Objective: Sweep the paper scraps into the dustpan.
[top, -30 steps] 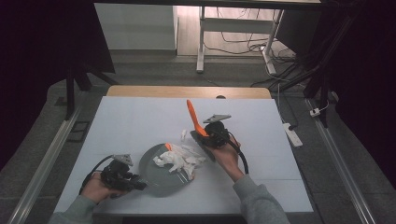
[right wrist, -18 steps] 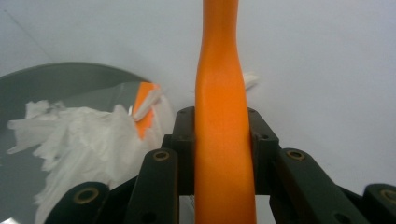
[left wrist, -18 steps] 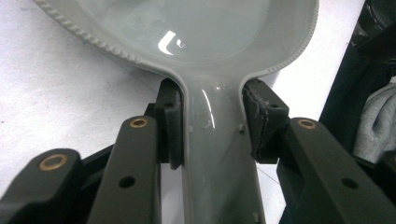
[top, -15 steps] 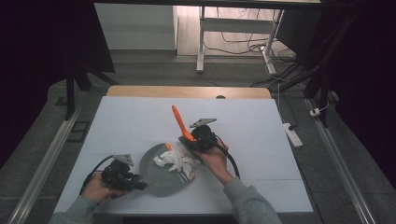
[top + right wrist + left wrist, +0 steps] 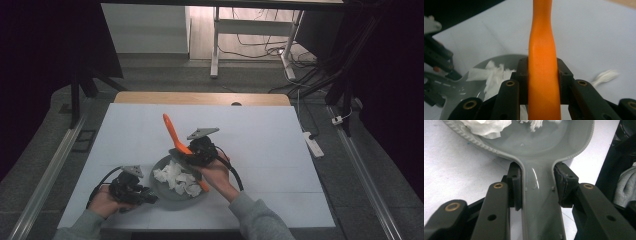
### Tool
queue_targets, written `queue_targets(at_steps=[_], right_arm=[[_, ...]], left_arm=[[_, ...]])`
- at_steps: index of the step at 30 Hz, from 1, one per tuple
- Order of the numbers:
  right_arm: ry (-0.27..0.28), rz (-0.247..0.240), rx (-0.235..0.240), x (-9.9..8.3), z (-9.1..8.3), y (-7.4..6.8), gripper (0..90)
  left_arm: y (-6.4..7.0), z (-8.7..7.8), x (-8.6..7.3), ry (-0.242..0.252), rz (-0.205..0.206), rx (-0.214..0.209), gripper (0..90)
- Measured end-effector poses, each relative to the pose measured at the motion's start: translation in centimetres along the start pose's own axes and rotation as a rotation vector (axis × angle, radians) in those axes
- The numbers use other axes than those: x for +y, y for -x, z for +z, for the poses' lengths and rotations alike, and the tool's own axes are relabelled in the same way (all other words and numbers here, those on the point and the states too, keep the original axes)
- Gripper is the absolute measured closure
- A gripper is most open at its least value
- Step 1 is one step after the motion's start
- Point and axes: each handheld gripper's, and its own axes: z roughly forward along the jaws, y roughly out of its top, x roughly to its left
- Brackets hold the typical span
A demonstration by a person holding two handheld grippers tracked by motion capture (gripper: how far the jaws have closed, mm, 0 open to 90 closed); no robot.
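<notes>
Near the bench's front edge, the left hand-held gripper [image 5: 145,196] lies low, clamped on the pan [image 5: 172,192] handle. The right hand-held gripper [image 5: 186,151], raised over the pan's far rim, clamps an orange spatula [image 5: 172,132] slanting up-left above the tissues [image 5: 175,176].

One white table [image 5: 260,130] fills the middle of the high view. On it, at lower centre, lies one grey pan [image 5: 167,192] with one handle [image 5: 540,202]. One heap of crumpled white tissue [image 5: 175,176] lies in the pan; how many sheets it holds cannot be told. One more tissue scrap [image 5: 605,75] lies on the table at the right of the right gripper view. One orange spatula [image 5: 174,134] stands tilted at centre. Two grippers: the left gripper [image 5: 131,189] at lower left, the right gripper [image 5: 196,151] at centre.
</notes>
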Motion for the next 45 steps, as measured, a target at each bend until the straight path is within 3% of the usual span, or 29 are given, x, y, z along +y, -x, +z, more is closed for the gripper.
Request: queue_targets(at_steps=[7, 8, 9, 11, 14, 19, 35, 45], right_arm=[[0.045, 0.028, -0.104, 0.5, -1.6, 4.0, 69.9], [0.045, 0.028, -0.104, 0.5, -1.6, 4.0, 69.9], [0.032, 0.031, -0.135, 0.4, -1.4, 5.0, 69.9], [0.018, 0.034, -0.152, 0.3, -1.0, 5.9, 69.9], [-0.006, 0.023, -0.181, 0.4, -0.3, 7.0, 69.9], [-0.025, 0.044, -0.213, 0.5, 0.8, 8.5, 69.9], [-0.117, 0.05, -0.267, 1.5, 2.7, 10.1, 69.9], [-0.166, 0.016, -0.246, 2.2, 4.3, 9.3, 70.0]], left_arm=[[0.0, 0.0, 0.0, 0.002, -0.003, 0.001, 61.4], [0.0, 0.0, 0.0, 0.003, -0.004, 0.001, 61.4], [0.0, 0.1, 0.0, 0.005, -0.005, 0.001, 61.4], [0.0, 0.1, 0.0, 0.005, -0.006, 0.001, 61.4], [-0.1, 0.1, 0.0, 0.007, -0.01, 0.003, 61.4], [-0.1, 0.1, 0.0, 0.01, -0.013, 0.002, 61.4], [-0.3, 0.1, 0.0, 0.025, -0.038, 0.015, 61.4], [-0.4, 0.3, 0.1, 0.032, -0.045, 0.017, 61.4]])
